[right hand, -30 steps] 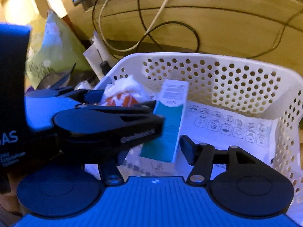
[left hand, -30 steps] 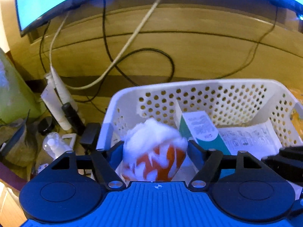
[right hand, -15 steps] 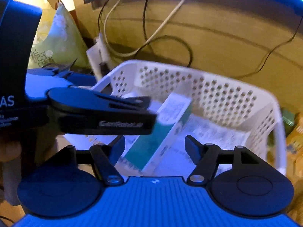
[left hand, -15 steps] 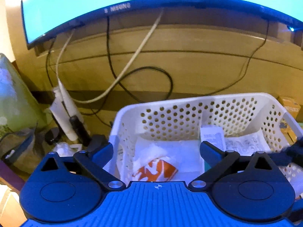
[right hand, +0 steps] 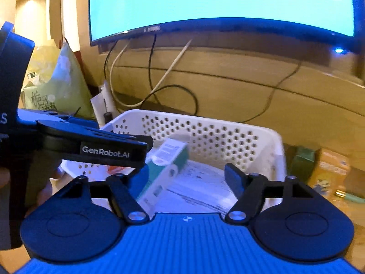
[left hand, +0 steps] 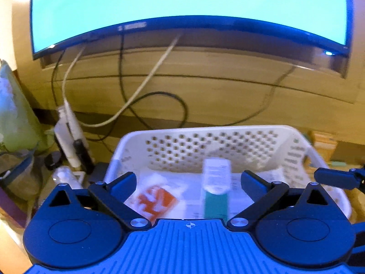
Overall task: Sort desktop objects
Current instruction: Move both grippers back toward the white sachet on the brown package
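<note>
1 basket [left hand: 230, 134], 1 box [left hand: 215, 193], 1 packet [left hand: 157, 201], 1 monitor [left hand: 182, 6].

White basket [left hand: 228, 134] with round-hole perforated walls; teal-and-white box [left hand: 215, 194] inside; orange-and-white packet [left hand: 157, 201] beside it; white printed sheet [right hand: 200, 189] with black line drawings; pale green bag [right hand: 57, 86] with dark characters; monitor [left hand: 182, 2] screen cyan, dark frame; blue-black grippers; orange carton [right hand: 330, 173]

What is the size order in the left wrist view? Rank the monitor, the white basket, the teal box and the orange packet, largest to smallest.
1. monitor, though it stands farther back
2. white basket
3. teal box and orange packet: too alike and too blurred to rank
</note>
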Action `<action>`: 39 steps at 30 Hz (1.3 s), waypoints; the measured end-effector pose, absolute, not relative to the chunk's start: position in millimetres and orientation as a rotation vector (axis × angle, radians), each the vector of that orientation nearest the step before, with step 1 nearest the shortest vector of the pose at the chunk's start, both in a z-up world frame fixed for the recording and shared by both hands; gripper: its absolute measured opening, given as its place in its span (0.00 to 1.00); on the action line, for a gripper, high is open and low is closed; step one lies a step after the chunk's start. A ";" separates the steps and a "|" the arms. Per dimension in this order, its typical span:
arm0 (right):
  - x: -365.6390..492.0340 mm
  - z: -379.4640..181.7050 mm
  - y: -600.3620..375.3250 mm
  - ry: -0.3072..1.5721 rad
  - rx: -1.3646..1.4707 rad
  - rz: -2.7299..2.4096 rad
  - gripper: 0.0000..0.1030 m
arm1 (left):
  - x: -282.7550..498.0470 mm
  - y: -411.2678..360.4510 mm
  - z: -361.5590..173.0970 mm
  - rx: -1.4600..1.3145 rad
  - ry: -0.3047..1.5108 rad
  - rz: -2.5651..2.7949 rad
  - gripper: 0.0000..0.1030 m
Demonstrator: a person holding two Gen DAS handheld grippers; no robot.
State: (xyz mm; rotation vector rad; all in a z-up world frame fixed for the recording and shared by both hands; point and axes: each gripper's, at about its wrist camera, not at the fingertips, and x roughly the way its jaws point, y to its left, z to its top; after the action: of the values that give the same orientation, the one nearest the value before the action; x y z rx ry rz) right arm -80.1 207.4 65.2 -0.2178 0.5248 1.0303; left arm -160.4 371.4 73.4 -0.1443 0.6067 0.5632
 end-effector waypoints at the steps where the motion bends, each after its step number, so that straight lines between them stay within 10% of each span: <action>1: -80.1 64.0 199.1 0.515 -0.213 1.023 0.80 | -160.1 365.2 73.2 -0.139 0.605 0.560 1.00; 39: 21.0 -75.9 34.4 0.803 -0.318 0.833 0.80 | -143.6 180.8 19.6 -0.099 0.704 0.407 1.00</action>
State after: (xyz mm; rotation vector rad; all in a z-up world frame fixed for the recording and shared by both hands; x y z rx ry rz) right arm 21.0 34.4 -75.9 -0.3182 0.8028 0.8330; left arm -143.6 180.8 19.6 -0.0986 0.7038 0.4071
